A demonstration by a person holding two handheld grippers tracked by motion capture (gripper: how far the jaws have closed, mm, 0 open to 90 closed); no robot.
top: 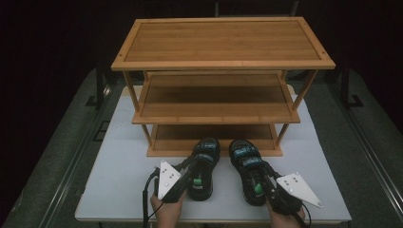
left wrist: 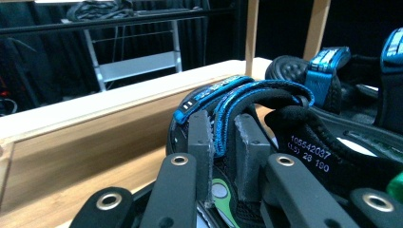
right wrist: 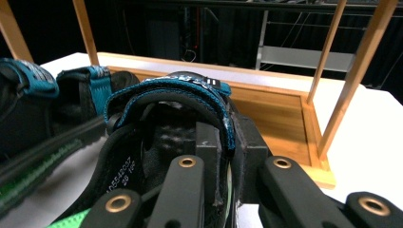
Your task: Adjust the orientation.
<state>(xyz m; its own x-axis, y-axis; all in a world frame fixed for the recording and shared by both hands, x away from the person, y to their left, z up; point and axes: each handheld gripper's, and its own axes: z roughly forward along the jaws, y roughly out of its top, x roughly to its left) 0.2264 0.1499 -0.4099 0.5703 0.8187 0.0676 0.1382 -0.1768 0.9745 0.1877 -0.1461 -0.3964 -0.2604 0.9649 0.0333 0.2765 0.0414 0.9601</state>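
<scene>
A three-tier bamboo shoe rack (top: 222, 64) stands at the centre of the high view on a white table (top: 119, 180), its shelves bare. In front of its lowest shelf, in the lower middle of the frame, two black sandals with blue straps sit side by side on the table, toes pointing toward the rack and touching or nearly touching its front edge.

The left gripper (top: 186, 176) comes in from the bottom of the frame, held by a hand (top: 166, 211), and reaches the left sandal (top: 203, 168) from its left side. In the left gripper view the grey fingers (left wrist: 199, 142) stand close together at the centre of the frame, pinching the blue-edged strap (left wrist: 237, 102) of this sandal between them; the rack's lower shelf runs across the left half of that frame, and the other sandal lies at the upper right.

The right gripper (top: 268, 183), with the right hand (top: 285, 216) at the bottom edge, meets the right sandal (top: 249, 168) at its heel end. In the right gripper view its fingers (right wrist: 209, 152) are likewise nearly closed on the teal strap (right wrist: 166, 92) of that sandal, at the centre of the frame, with the rack's bottom shelf behind at the upper right and the left sandal at the left edge.
</scene>
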